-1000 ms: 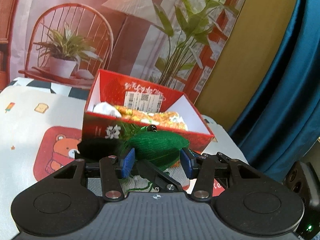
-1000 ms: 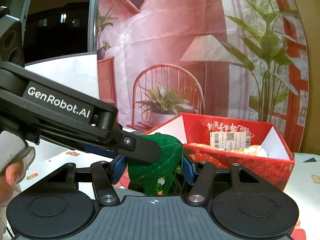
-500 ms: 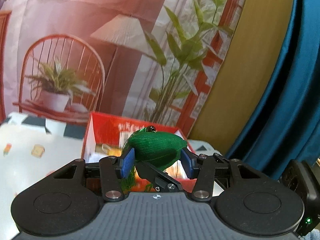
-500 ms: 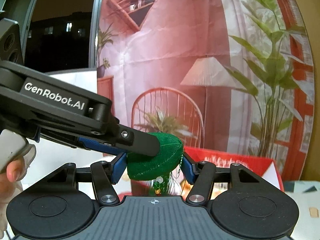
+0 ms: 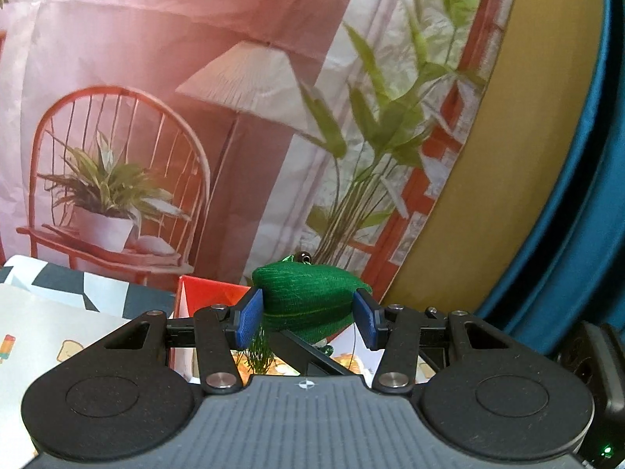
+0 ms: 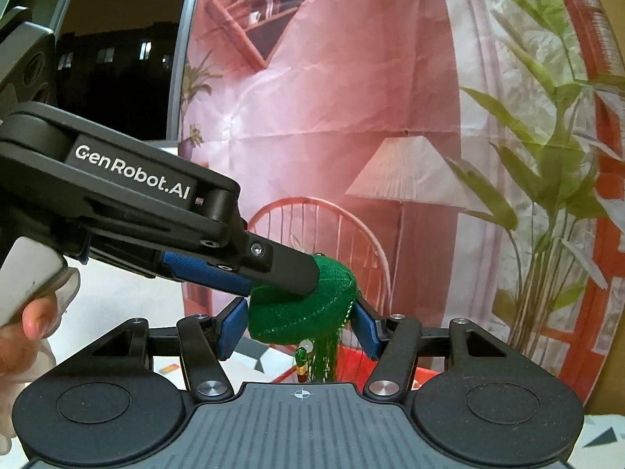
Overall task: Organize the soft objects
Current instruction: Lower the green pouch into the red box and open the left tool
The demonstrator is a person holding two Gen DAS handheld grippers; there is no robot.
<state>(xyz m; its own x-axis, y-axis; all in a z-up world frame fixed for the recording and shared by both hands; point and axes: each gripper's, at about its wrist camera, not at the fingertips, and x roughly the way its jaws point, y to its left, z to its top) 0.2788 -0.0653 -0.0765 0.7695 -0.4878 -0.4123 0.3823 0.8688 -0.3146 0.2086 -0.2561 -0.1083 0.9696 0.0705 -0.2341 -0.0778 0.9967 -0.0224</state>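
Both grippers clamp the same green pouch (image 5: pixel 308 297), blue pads pressed into it from two sides. Left gripper (image 5: pixel 308 318) is about half closed on the pouch; right gripper (image 6: pixel 299 326) the same, with the left gripper's fingers (image 6: pixel 281 265) crossing in from the left and pinching the pouch's top. In the left view the right gripper's dark finger (image 5: pixel 308 351) runs under the pouch. Green tassel (image 6: pixel 326 355) and a small bead (image 6: pixel 306 348) hang below it.

Versus a second ago: the pouch is higher. Then it sat low against the front of the red box (image 5: pixel 207 297), with the box's open top and contents in full view; now it is held up in the air over the box, and only a red corner and a slice of the orange contents (image 5: pixel 347 361) show under the fingers. In the right view the box has dropped almost out of view, a thin red strip (image 6: pixel 351 363) left. Grip width looks unchanged on both. A hand (image 6: pixel 27 336) shows at the left edge of the right view. Tablecloth (image 5: pixel 58 336) lies lower left in the left view.
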